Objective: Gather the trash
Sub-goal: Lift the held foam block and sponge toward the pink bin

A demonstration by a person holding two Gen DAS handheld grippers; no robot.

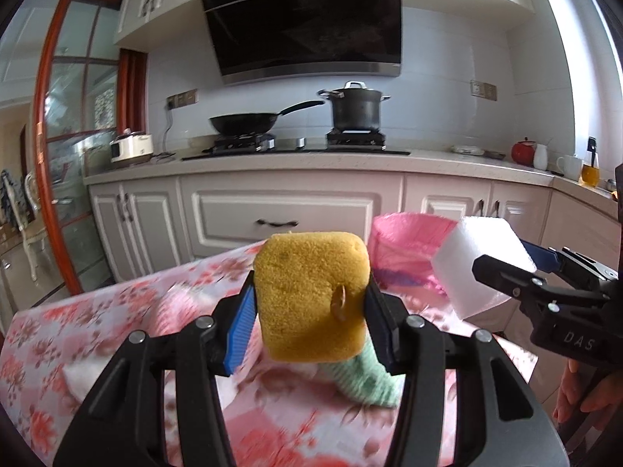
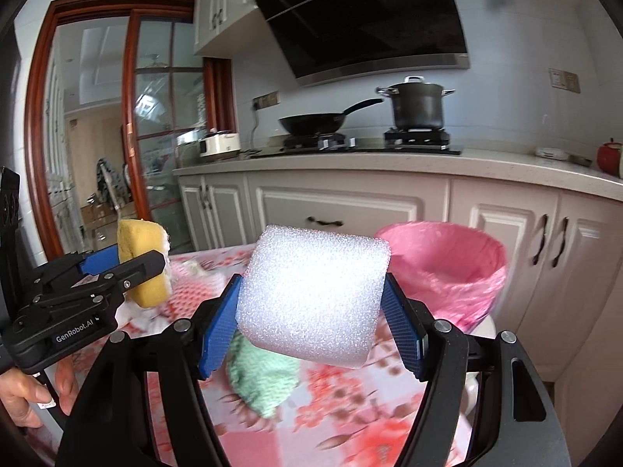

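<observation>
Both claws hang above the floral worktop (image 1: 58, 334), each loaded: the left claw (image 1: 309, 311) clamps a yellow sponge (image 1: 311, 295), the right claw (image 2: 311, 303) a white foam block (image 2: 311, 292). They ride side by side, close but apart. A green cloth (image 2: 261, 377) lies on the worktop below and between them. Beyond the far edge, the pink-lined bin (image 2: 447, 257) stands with its mouth unobstructed. Open air separates it from the white cabinets (image 1: 280, 210) behind.

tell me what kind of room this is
Most likely a home kitchen: a wok and a lidded pot sit on a gas hob under a black range hood, with white cabinets below the counter and a rice cooker at its end.
</observation>
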